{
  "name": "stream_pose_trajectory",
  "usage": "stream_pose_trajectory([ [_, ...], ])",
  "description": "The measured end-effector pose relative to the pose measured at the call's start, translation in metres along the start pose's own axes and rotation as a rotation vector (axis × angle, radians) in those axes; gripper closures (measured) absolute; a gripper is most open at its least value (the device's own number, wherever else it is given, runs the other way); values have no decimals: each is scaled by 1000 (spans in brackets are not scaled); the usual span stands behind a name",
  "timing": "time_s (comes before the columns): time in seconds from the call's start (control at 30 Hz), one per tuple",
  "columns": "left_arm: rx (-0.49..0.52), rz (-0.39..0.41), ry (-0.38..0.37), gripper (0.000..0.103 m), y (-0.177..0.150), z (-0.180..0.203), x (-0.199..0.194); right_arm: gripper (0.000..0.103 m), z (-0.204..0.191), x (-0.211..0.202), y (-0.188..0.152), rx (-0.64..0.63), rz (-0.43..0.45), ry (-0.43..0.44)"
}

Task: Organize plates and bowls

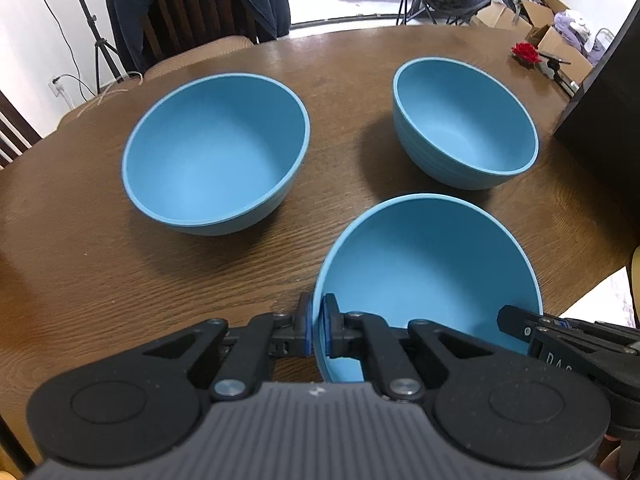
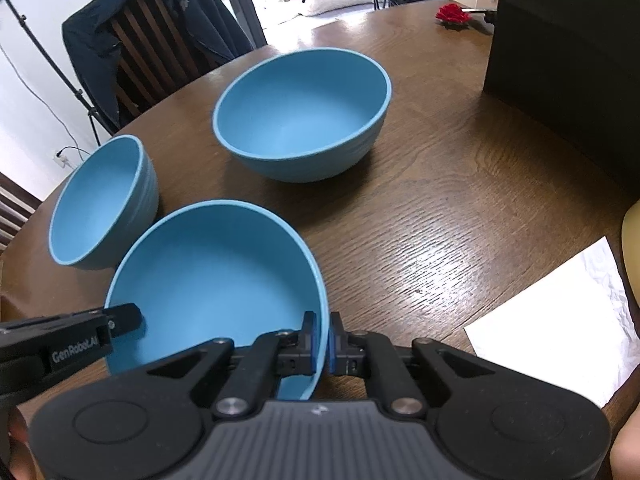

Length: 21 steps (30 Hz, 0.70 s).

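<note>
Three blue bowls stand on a round brown wooden table (image 1: pixel 80 264). The near bowl (image 1: pixel 432 280) is gripped by both grippers. My left gripper (image 1: pixel 318 330) is shut on its left rim. My right gripper (image 2: pixel 323 342) is shut on its right rim; the same bowl fills the lower left of the right wrist view (image 2: pixel 216 280). A second bowl (image 1: pixel 216 156) sits to the left, also in the right wrist view (image 2: pixel 100 204). A third bowl (image 1: pixel 464 124) sits at the far right, also in the right wrist view (image 2: pixel 300 116).
A black box (image 2: pixel 560 60) stands on the table's right side. A red flower (image 2: pixel 452 14) lies at the far edge. A white paper (image 2: pixel 560 344) lies at the near right edge. A chair with a dark jacket (image 2: pixel 140 40) stands behind the table.
</note>
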<state>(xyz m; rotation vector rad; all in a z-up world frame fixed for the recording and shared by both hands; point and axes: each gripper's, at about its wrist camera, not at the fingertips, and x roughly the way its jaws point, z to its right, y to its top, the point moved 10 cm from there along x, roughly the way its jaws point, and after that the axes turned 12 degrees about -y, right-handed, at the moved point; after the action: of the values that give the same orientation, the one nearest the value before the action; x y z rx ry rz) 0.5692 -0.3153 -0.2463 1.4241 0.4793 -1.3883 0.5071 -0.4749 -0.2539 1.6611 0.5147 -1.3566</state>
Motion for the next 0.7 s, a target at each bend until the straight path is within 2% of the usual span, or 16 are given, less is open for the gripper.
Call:
stream_pose_trajectory([
  [0.37, -54, 40, 26, 97, -21, -6, -30, 98, -9, -24, -8, -60, 26, 44],
  [0.7, -123, 87, 78, 97, -46, -23, -67, 98, -35, -51, -24, -156, 60, 95],
])
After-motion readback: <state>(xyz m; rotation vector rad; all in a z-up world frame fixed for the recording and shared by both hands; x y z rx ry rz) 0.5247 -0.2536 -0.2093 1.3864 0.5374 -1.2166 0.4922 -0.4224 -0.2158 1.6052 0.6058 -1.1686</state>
